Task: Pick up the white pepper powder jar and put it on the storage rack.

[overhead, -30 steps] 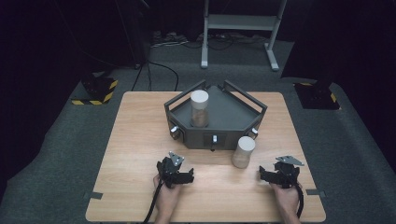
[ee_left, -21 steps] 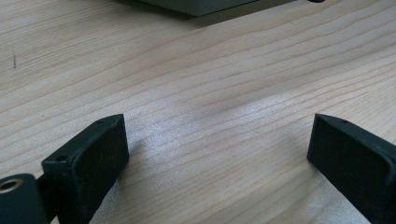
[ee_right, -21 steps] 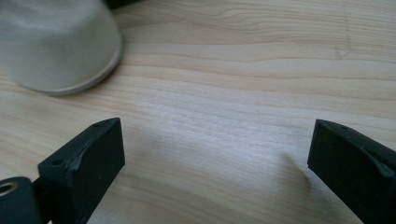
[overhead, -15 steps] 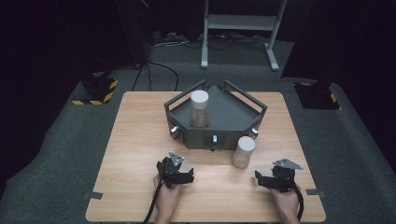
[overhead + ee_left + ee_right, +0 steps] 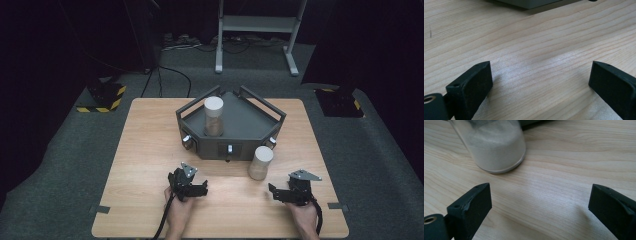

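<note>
Wooden table [image 5: 150, 150], upright jar [image 5: 260, 162]

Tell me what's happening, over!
Both grippers open, empty: left, right. Jar upright on table, ahead of right gripper, untouched. Second jar on grey tray. Nothing in the way.

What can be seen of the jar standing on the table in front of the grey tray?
The jar is a small upright cylinder with a pale lid and clear wall, filled with white powder as the right gripper view shows. It stands on the wooden table, close to the front right corner of the grey tray; whether they touch cannot be told. The right gripper points towards it, jaws open, apart from it.
</note>
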`<action>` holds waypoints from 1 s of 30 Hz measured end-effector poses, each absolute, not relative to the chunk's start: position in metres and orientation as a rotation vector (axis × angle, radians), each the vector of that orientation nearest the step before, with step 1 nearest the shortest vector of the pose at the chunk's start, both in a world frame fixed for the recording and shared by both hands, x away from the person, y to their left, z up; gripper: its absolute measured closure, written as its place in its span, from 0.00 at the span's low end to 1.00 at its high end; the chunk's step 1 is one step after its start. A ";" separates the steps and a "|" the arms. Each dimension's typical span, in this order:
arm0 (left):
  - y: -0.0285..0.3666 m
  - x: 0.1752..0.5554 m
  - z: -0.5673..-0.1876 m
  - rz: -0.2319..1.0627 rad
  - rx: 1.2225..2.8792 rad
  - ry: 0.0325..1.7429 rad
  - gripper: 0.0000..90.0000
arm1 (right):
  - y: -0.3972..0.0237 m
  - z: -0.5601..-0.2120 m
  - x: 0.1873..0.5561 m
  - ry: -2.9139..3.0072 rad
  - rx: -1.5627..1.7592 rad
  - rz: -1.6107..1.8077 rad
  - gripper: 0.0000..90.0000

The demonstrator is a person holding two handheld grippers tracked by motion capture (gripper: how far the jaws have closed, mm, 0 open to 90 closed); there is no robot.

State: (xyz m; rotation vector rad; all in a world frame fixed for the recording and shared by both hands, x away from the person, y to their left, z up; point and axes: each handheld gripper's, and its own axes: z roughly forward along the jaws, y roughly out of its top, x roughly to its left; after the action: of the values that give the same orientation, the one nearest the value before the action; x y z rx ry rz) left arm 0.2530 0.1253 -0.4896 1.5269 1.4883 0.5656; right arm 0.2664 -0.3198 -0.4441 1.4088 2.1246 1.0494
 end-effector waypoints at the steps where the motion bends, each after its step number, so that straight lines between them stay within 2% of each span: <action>1: 0.125 0.253 -0.489 0.565 1.530 1.488 0.06 | -0.319 -0.444 0.267 2.130 1.405 1.053 0.05; 30: 0.125 0.253 -0.490 0.566 1.526 1.489 0.06 | -0.289 -0.429 0.284 2.160 1.320 1.081 0.07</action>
State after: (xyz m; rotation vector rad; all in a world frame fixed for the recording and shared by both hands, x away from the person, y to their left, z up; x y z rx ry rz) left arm 0.2530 0.1252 -0.4896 1.5262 1.4887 0.5656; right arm 0.2836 -0.2889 -0.4293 1.3197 2.1600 1.0812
